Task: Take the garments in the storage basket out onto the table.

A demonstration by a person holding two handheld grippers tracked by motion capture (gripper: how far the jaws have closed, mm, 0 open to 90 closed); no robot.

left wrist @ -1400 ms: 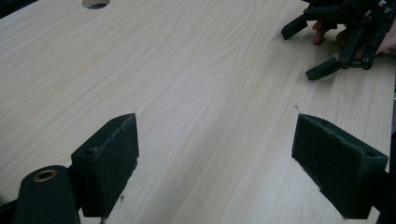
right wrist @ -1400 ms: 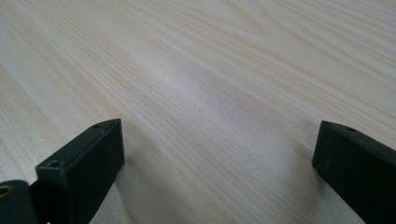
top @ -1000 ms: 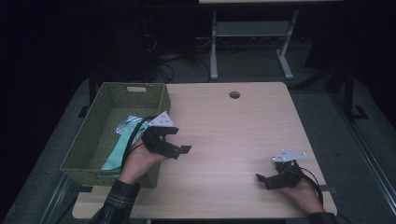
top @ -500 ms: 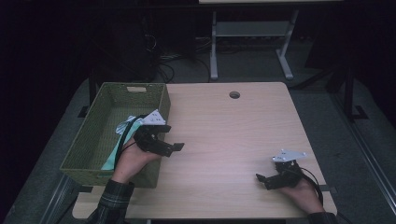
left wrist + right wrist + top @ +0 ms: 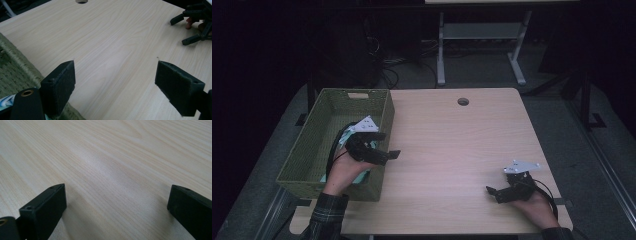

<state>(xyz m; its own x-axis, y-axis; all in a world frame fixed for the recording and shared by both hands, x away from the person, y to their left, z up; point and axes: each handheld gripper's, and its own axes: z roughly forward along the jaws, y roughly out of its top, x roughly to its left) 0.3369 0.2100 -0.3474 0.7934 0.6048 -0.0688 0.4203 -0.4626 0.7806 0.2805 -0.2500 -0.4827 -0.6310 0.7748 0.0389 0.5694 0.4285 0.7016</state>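
At the left of the high view, the left claw (image 5: 384,145) is hovering with its jaws apart over the rim of the woven green basket (image 5: 319,131). A pale teal soft packet (image 5: 343,141) is lying inside, probably light and floppy; gripping an edge fold looks best. The right claw (image 5: 493,192) is resting with its jaws apart on the counter (image 5: 452,145).

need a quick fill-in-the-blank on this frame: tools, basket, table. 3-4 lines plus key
1. The left tool hangs over the right wall of the green woven ____.
2. Both the left tool and the right tool have their jaws ____, with nothing between them.
3. The right tool sits low over the ____ near its front right corner.
4. A round ____ shows in the tabletop near its far edge.

Missing words: basket; open; table; hole
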